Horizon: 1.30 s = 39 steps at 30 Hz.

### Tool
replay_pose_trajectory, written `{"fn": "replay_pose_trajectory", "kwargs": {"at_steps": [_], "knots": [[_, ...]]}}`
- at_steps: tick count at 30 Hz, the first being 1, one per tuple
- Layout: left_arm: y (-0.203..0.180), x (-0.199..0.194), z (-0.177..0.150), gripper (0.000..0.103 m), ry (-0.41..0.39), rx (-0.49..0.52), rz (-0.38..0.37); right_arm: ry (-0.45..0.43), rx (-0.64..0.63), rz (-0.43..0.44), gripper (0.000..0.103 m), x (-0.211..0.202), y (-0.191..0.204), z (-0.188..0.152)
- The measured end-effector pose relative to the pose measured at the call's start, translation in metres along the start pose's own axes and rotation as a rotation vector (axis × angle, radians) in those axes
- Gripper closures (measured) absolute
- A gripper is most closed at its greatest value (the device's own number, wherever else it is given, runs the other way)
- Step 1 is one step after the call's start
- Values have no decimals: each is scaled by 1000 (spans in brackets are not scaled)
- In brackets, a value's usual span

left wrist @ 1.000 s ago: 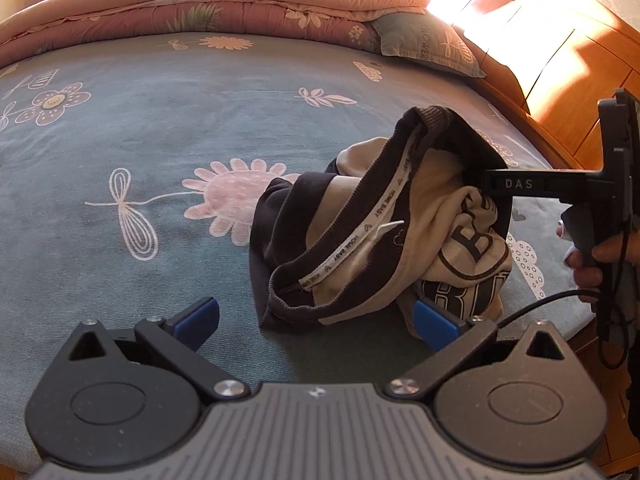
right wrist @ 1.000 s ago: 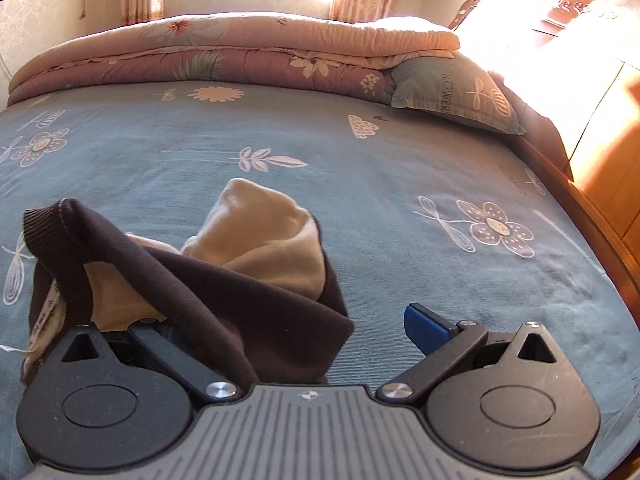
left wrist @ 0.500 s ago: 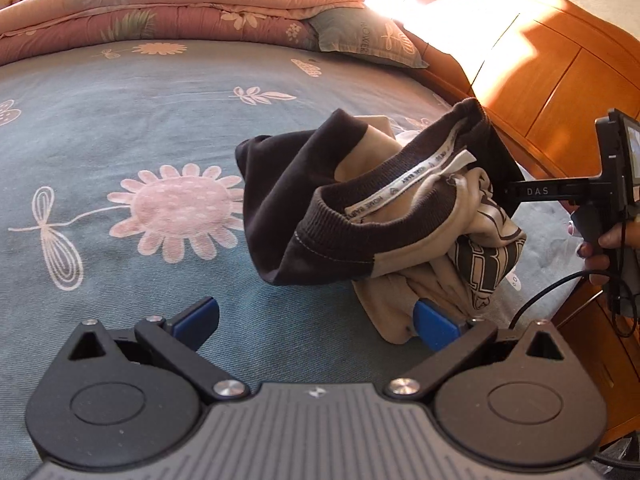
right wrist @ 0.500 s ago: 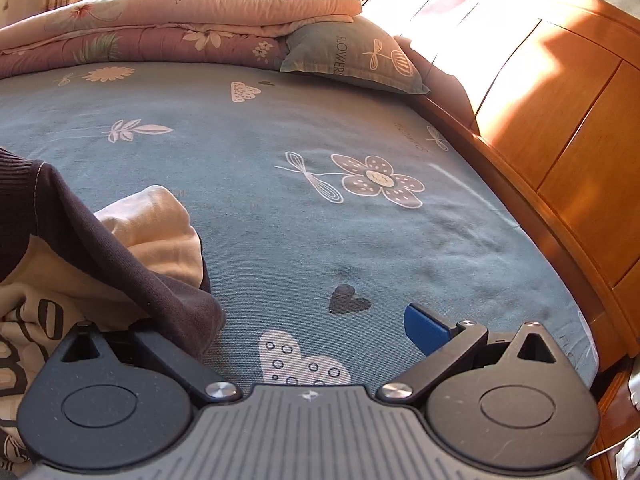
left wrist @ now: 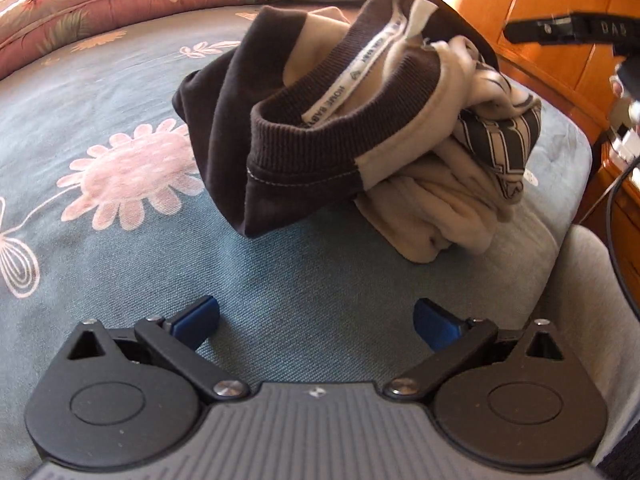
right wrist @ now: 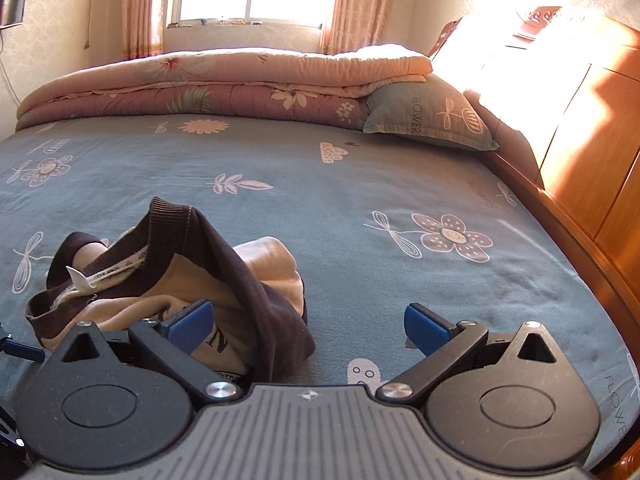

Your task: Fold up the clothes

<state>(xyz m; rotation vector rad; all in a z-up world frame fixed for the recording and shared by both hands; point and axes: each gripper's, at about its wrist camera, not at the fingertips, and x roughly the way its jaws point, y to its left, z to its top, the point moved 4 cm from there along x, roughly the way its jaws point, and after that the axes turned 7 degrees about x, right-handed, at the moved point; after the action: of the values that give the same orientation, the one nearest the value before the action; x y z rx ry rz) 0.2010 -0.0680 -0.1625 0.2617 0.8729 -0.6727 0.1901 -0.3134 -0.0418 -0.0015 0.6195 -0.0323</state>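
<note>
Lying ahead of left gripper — crumpled sweatshirt; right gripper touching it, agape.

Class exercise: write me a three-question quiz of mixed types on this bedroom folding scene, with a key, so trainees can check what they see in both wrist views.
1. True or false: the left gripper has its jaws shut on the sweatshirt.
2. What does the crumpled sweatshirt lie on? A) the wooden headboard B) the blue bedsheet C) the pillow
3. Fill in: folded along the far edge of the bed is a pink floral ____.

Key: 1 false, both grippers open; 2 B; 3 quilt.
</note>
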Motion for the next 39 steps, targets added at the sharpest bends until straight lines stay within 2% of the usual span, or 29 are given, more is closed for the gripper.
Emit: {"fn": "replay_pose_trajectory", "kwargs": {"at_steps": [4, 6, 7, 8, 9, 10, 13, 18, 19, 20, 26, 27, 28, 33, 37, 38, 39], "knots": [[2, -5, -1, 1, 12, 21, 20, -30, -82, 50, 0, -5, 16, 2], [2, -7, -2, 1, 17, 31, 29, -14, -145, 60, 0, 2, 23, 0], [3, -9, -2, 1, 20, 36, 34, -3, -173, 63, 4, 6, 25, 0], [3, -10, -2, 1, 23, 42, 39, 8, -200, 66, 17, 10, 28, 0], [3, -11, -2, 1, 26, 47, 44, 27, -217, 70, 27, 16, 31, 0], [4, -12, -3, 1, 29, 52, 49, 51, -224, 77, 42, 23, 33, 2], [11, -27, 4, 1, -2, 53, 51, 79, -263, 70, 67, 43, 36, 5], [21, -45, 20, 3, -66, 78, 48, 116, -311, 122, 71, 67, 41, 6], [24, -47, 24, 7, -79, 86, 49, 121, -328, 127, 81, 70, 44, 5], [24, -49, 27, 9, -89, 97, 52, 124, -343, 119, 95, 70, 45, 4], [16, -44, 37, 36, -121, 201, 53, 130, -288, 66, 96, 64, 20, 3], [15, -42, 39, 46, -126, 221, 52, 133, -278, 59, 96, 62, 14, 2], [13, -41, 41, 49, -130, 240, 51, 137, -273, 52, 96, 61, 10, 1], [12, -34, 56, 52, -160, 341, 49, 163, -286, 31, 96, 56, -3, -11], [8, -29, 55, 52, -158, 420, 38, 170, -264, 37, 96, 57, -9, -15], [7, -28, 54, 54, -156, 440, 34, 169, -256, 42, 96, 58, -10, -15], [5, -26, 54, 59, -155, 460, 31, 171, -244, 49, 96, 60, -11, -15]]}}
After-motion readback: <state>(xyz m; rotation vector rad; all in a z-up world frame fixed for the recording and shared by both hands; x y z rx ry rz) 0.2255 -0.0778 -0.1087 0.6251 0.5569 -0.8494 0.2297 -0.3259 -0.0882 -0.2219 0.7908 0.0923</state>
